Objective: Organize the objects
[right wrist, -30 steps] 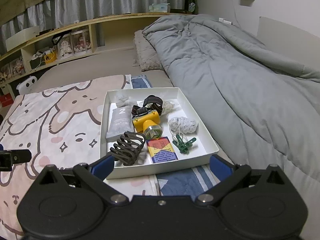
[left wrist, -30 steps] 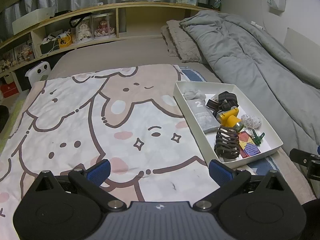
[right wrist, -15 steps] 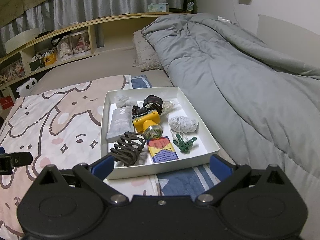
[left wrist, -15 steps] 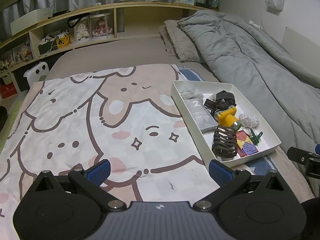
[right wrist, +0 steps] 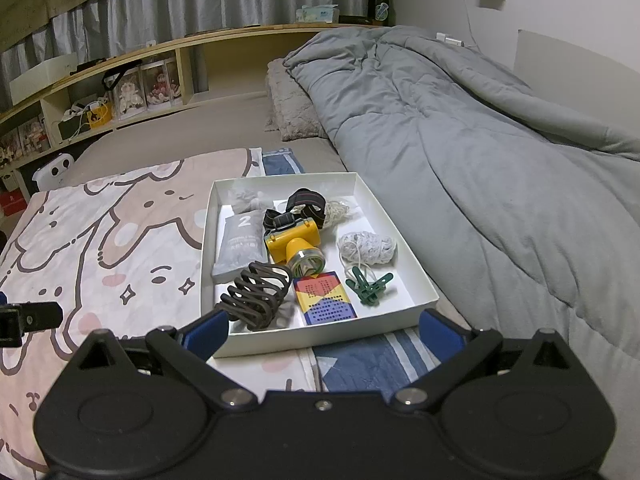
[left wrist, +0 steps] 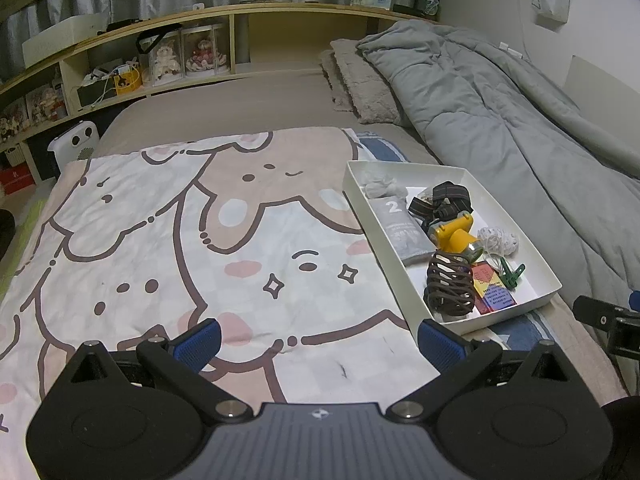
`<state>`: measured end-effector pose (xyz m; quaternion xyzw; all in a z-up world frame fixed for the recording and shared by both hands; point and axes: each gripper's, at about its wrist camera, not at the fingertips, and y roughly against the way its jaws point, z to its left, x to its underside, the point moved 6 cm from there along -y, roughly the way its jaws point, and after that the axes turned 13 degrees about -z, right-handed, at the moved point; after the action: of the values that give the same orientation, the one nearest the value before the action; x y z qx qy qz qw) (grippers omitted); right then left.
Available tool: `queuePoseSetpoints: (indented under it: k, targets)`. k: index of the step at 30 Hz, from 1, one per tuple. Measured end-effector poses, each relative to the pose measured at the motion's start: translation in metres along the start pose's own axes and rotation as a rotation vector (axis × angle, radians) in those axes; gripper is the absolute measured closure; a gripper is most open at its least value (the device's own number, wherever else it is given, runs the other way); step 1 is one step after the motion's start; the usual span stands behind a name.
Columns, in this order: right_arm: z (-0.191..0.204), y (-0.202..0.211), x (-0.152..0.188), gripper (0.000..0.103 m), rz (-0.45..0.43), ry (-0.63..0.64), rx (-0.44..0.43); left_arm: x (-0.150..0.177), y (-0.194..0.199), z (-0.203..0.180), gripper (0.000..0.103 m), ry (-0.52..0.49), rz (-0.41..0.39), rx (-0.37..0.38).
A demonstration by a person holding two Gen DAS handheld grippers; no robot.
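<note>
Hovering w/ both hand-held grippers [left wrist: 318, 338] [right wrist: 326, 330] spread, nr white tray [right wrist: 320, 334].

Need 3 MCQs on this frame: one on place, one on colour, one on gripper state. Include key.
1. Where does the brown hair claw lie?
A. on the grey duvet
B. in the white box, near corner
C. on the shelf

2. What colour is the headlamp body?
A. yellow
B. red
C. white

3. How do the right gripper jaws stand?
A. shut on the clothespins
B. shut, empty
C. open, empty

Key: 1 B, it sits inside the box wall beside the card; 2 A, yellow casing under the dark strap; 3 C, blue pads wide apart with nothing between.
</note>
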<state>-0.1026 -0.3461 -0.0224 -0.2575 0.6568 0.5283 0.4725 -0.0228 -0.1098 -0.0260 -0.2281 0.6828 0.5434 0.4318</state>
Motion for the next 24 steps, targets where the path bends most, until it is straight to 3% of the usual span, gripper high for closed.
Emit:
queuePoseSetpoints:
  k: [24]
  targets:
    - [-0.0005,-0.0003,-0.0002,0.000,0.000,0.000,-0.001,0.0018,0.0001,0.0015,0.000,0.009,0.008,0.000]
